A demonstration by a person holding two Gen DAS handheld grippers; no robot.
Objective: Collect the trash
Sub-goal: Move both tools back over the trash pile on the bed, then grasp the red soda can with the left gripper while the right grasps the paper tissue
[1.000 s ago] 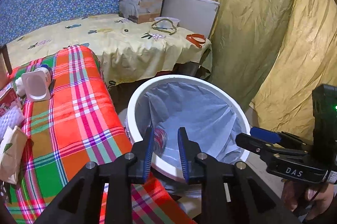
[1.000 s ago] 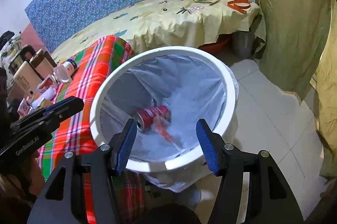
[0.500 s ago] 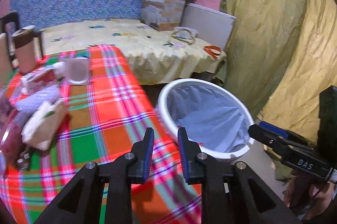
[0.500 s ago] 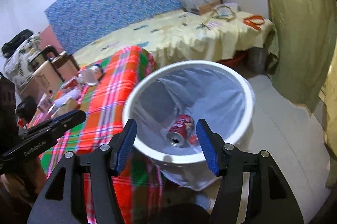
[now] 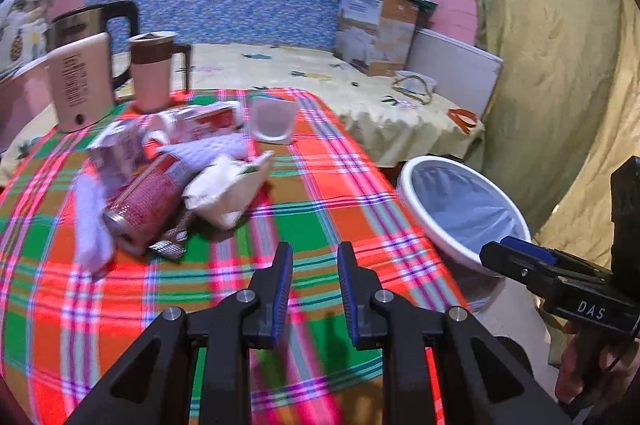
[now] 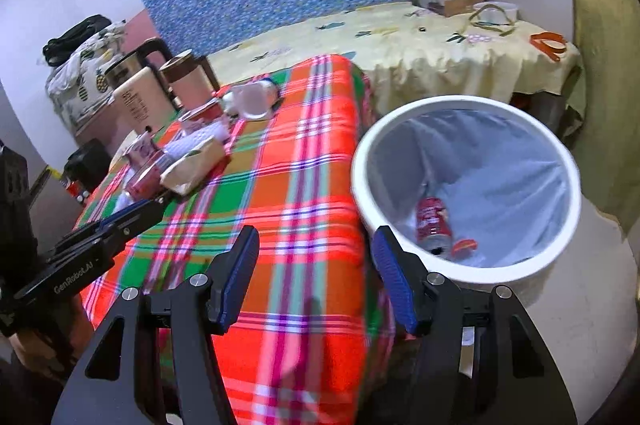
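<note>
Left gripper, jaws slightly apart and empty, hovers over the plaid cloth with the crumpled white bag ahead-left of it, light, soft and crushable, best pinched across its puffed middle.

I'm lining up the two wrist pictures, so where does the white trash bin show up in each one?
Left wrist view: the white trash bin sits at the right, past the table's edge.
Right wrist view: right of centre, a red can inside.
Shared landmark: the plaid tablecloth beside the bin.

Bare tablecloth before trash pile
</note>
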